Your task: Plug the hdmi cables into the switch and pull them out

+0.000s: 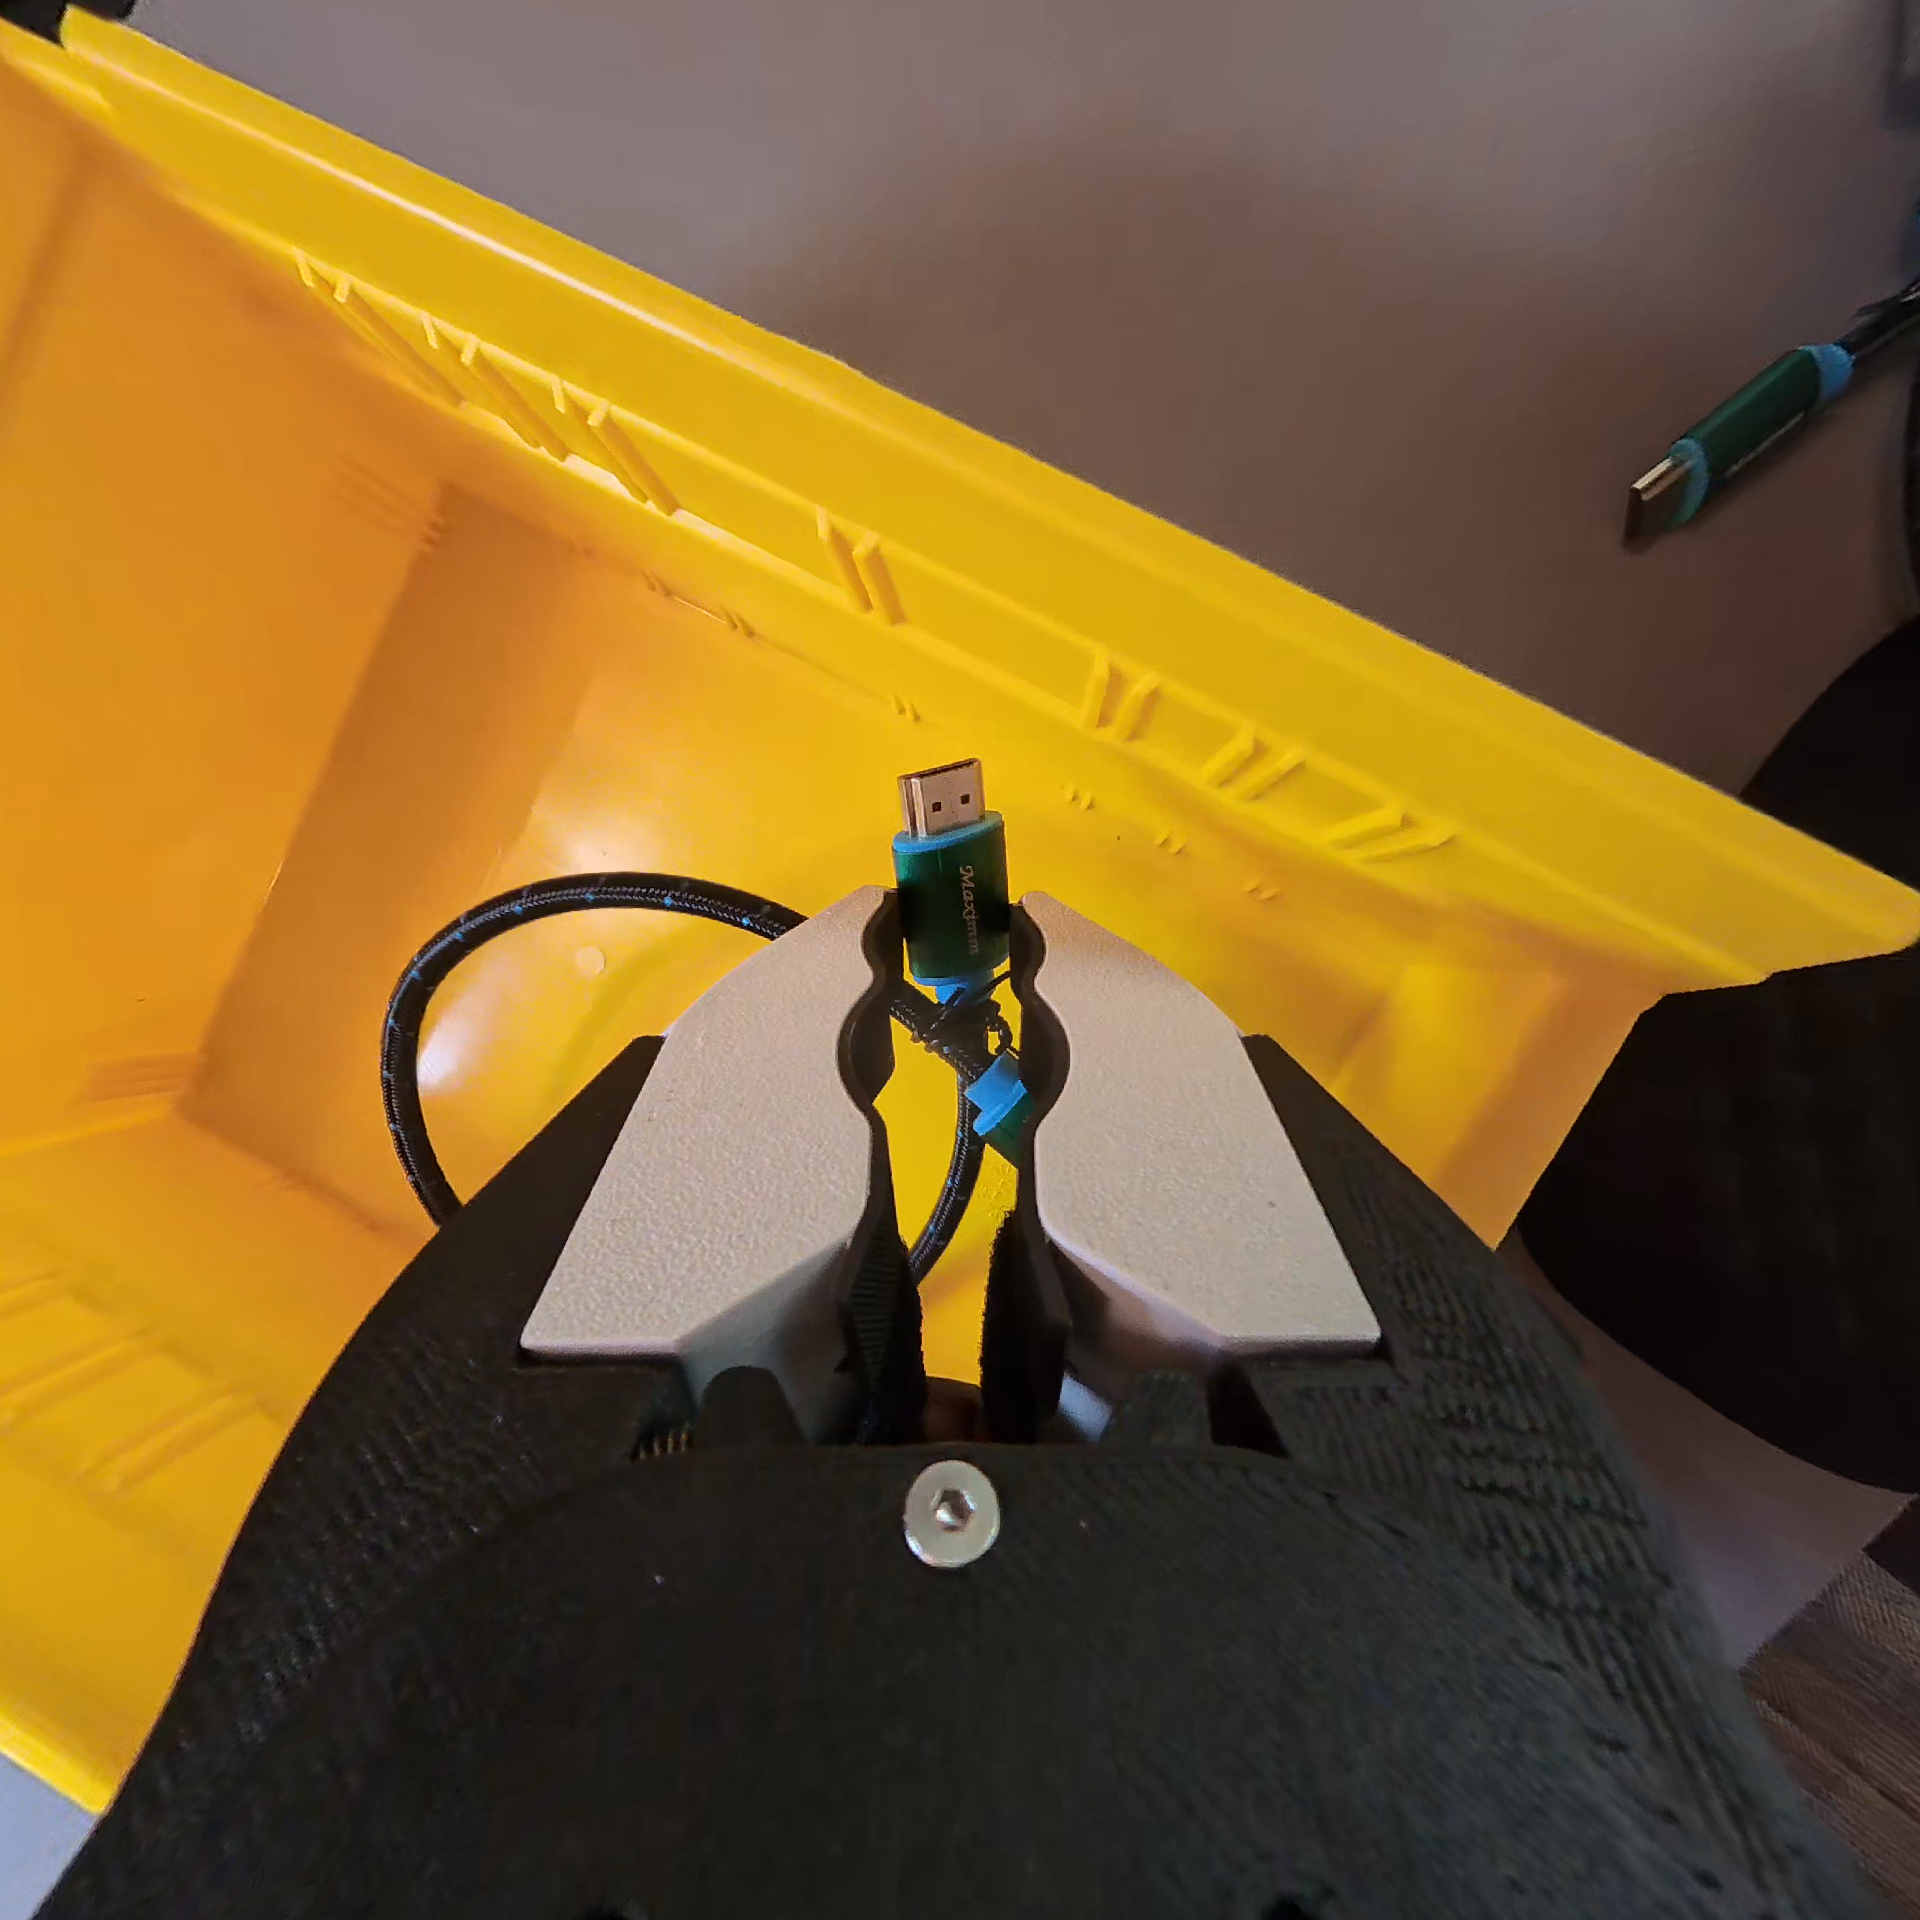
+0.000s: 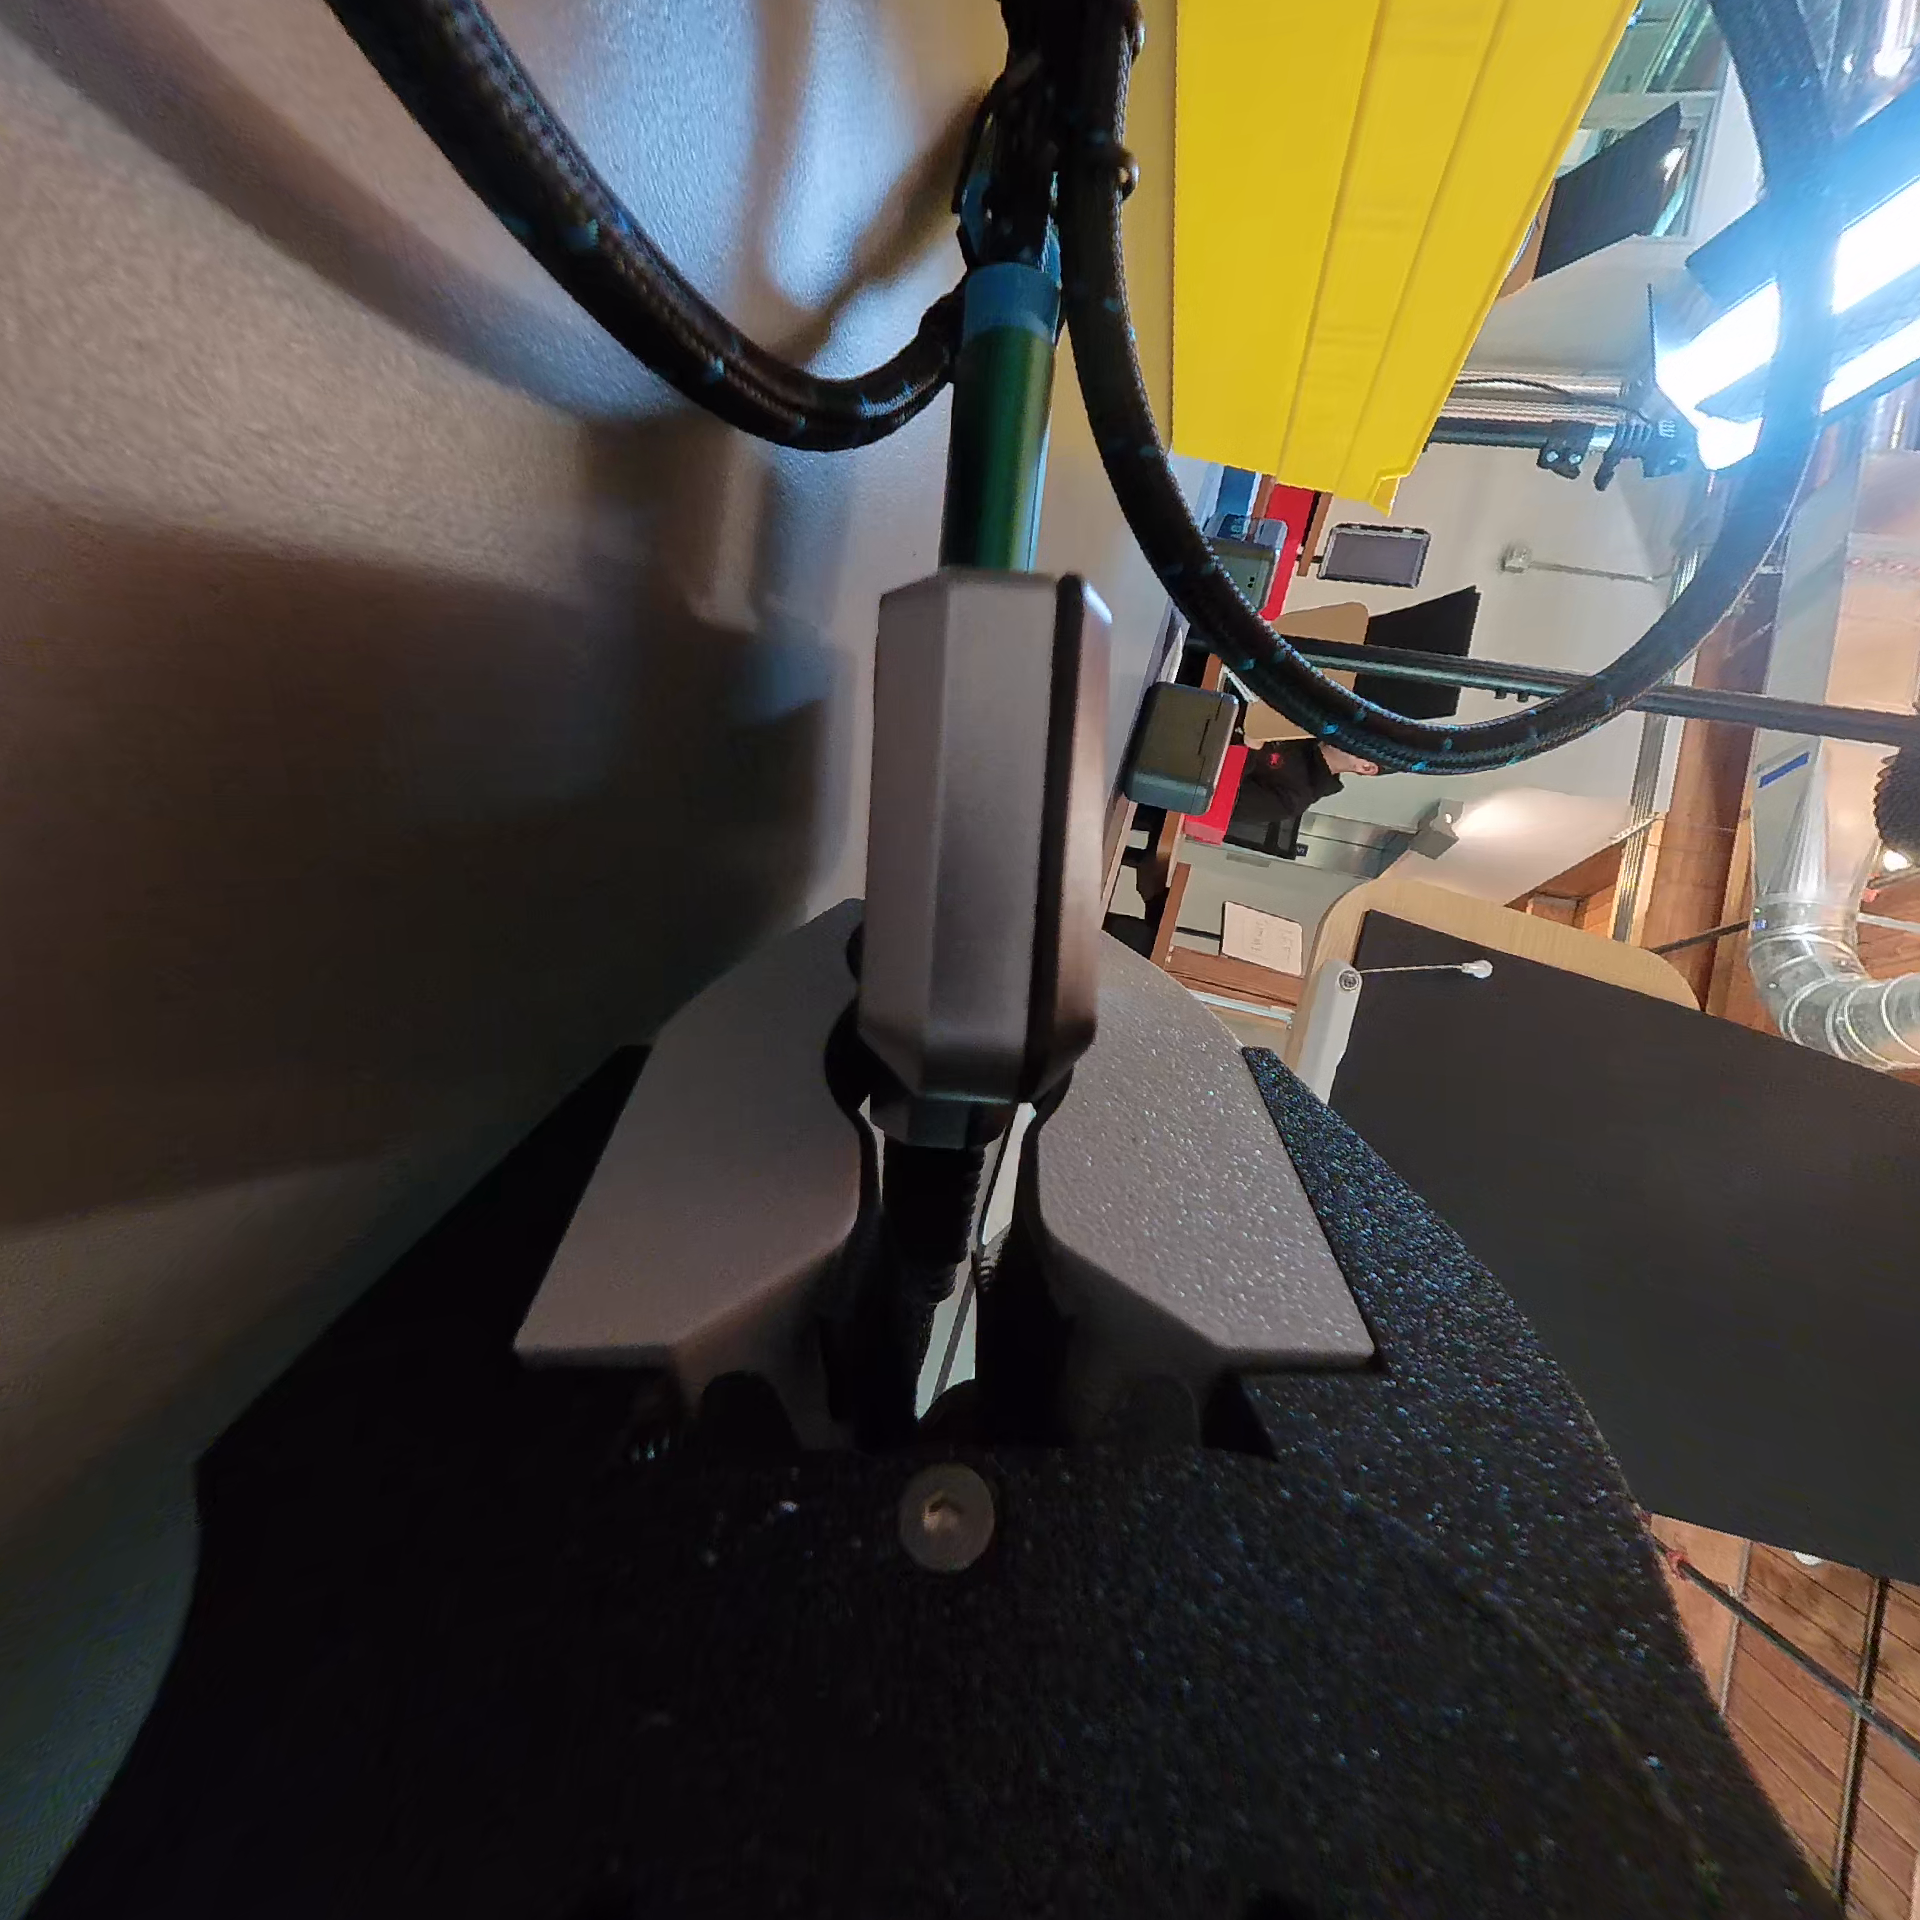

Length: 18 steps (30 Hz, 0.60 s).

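Two grippers, each clamped on one part of the HDMI set.

Left gripper point(image 1: 951, 940) grips a green plug point(image 1: 951, 902) by its body, fingers point(image 1: 758, 1101) closed on both sides; the metal tip points away from the gripper, bare and unconnected, above the inside of a yellow bin point(image 1: 312, 831). Its black braided cable point(image 1: 416, 1018) loops out to the left and passes back between the fingers. A second green plug point(image 1: 1735, 436) hangs free at the upper right, well apart. Right gripper point(image 2: 961, 1049) is clenched on the lower end of the grey switch point(image 2: 966, 831); a green plug point(image 2: 997, 447) is seated in the switch's far end, with braided cable point(image 2: 1143, 436) curving around it beside the grey surface point(image 2: 312, 623).
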Tool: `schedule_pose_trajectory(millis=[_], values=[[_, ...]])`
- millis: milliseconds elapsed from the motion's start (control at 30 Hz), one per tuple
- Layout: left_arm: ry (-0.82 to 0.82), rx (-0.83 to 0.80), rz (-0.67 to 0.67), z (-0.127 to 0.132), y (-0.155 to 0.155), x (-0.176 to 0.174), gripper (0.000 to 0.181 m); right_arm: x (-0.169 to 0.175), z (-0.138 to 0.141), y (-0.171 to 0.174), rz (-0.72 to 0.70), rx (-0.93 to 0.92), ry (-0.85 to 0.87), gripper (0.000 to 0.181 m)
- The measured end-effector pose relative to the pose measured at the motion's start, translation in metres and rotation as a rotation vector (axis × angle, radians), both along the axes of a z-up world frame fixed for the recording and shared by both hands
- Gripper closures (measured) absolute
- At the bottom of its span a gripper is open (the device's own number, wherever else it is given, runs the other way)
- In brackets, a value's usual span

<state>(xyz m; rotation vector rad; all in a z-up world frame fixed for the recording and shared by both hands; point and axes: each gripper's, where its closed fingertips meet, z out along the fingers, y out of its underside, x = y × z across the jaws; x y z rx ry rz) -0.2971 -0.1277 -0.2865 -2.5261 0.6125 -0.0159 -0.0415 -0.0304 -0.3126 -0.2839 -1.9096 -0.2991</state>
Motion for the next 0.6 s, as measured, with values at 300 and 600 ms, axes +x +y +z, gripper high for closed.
schedule_pose_trajectory(millis=[300, 600], values=[[0.067, 0.194, -0.006, 0.043, 0.001, 0.002, 0.162, -0.002, -0.001, 0.001, -0.001, 0.006, 0.004, 0.156], [0.199, 0.883, 0.042, 0.15, -0.006, 0.028, 0.162, -0.005, -0.002, 0.003, 0.0, 0.014, 0.008, 0.157]])
